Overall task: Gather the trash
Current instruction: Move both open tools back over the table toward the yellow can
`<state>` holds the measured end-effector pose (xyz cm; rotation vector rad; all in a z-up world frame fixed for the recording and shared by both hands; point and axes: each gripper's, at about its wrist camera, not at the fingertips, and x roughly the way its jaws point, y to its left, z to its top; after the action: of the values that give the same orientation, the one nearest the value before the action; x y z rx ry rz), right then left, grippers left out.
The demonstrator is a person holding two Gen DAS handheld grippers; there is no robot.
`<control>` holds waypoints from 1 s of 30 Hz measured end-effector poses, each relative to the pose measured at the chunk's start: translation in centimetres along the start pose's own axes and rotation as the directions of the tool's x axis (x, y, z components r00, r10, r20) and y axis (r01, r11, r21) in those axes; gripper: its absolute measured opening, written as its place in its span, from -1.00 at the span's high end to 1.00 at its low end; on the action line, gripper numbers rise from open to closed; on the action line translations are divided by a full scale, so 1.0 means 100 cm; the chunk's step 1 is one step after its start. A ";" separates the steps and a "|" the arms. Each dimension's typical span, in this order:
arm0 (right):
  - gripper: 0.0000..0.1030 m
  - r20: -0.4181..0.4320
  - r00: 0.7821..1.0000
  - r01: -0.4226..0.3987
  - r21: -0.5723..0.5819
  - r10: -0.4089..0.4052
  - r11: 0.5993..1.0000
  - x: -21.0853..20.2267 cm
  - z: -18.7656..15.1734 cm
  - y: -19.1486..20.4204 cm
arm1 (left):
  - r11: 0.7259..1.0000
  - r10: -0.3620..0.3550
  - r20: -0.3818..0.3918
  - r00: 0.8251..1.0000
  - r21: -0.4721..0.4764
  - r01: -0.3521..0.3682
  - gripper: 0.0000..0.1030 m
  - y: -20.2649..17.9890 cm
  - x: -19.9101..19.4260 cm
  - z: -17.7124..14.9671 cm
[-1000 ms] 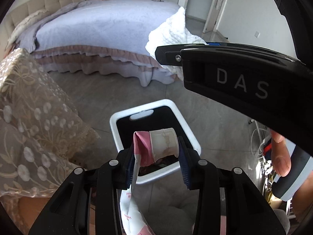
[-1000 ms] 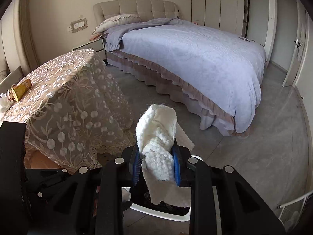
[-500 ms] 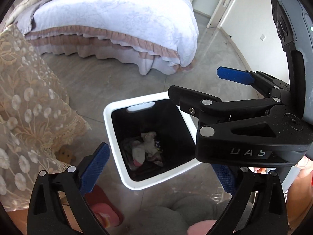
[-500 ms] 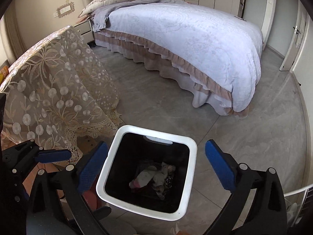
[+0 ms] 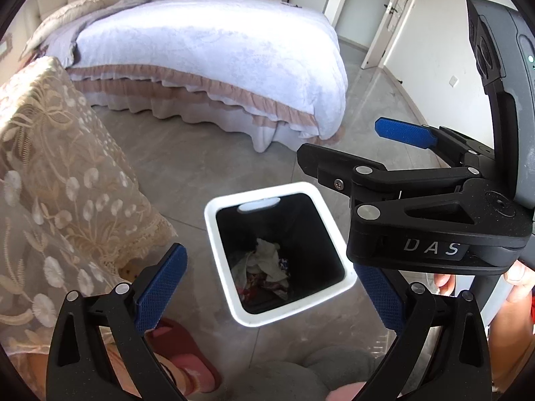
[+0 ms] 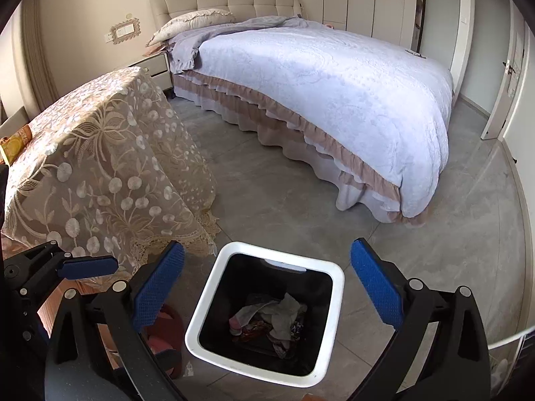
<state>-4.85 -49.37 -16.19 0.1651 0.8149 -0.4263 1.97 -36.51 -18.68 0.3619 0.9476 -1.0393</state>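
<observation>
Right wrist view | both hand-held grippers, left (image 5: 267, 287) and right (image 6: 267, 287), are held released above the bin (image 6: 214, 307) | trash (image 6: 271, 317) is seen inside | drop step judged done; further trash, perhaps on the desk (image 6: 83, 133), is called for next

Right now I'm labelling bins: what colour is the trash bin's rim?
White, around a black inside; the trash bin shows best in the right wrist view.

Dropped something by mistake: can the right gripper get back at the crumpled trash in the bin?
Probably yes: the right gripper hangs open above the bin, uncovered, with the crumpled trash exposed, though deep.
</observation>
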 end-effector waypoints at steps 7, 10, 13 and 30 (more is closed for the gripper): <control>-0.93 0.088 0.995 -0.031 -0.071 0.037 0.997 -0.026 0.020 0.033 | 0.995 0.100 0.093 0.991 -0.020 -0.099 -0.90 0.016 -0.046 -0.001; -0.92 0.119 0.991 -0.046 -0.107 0.059 0.993 -0.035 0.027 0.051 | 0.987 0.161 0.129 0.979 -0.032 -0.158 -0.90 0.025 -0.066 -0.003; -0.92 0.147 0.985 -0.067 -0.142 0.088 0.988 -0.044 0.035 0.070 | 0.978 0.205 0.165 0.965 -0.061 -0.197 -0.90 0.036 -0.088 -0.006; -0.92 0.234 0.935 -0.184 -0.319 0.266 0.930 -0.082 0.067 0.189 | 0.885 0.443 0.263 0.857 -0.283 -0.371 -0.90 0.118 -0.194 -0.046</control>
<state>2.75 -31.86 -5.99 -0.0754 0.5684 -0.1006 6.38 -16.65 -7.62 0.1857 0.6433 -0.5667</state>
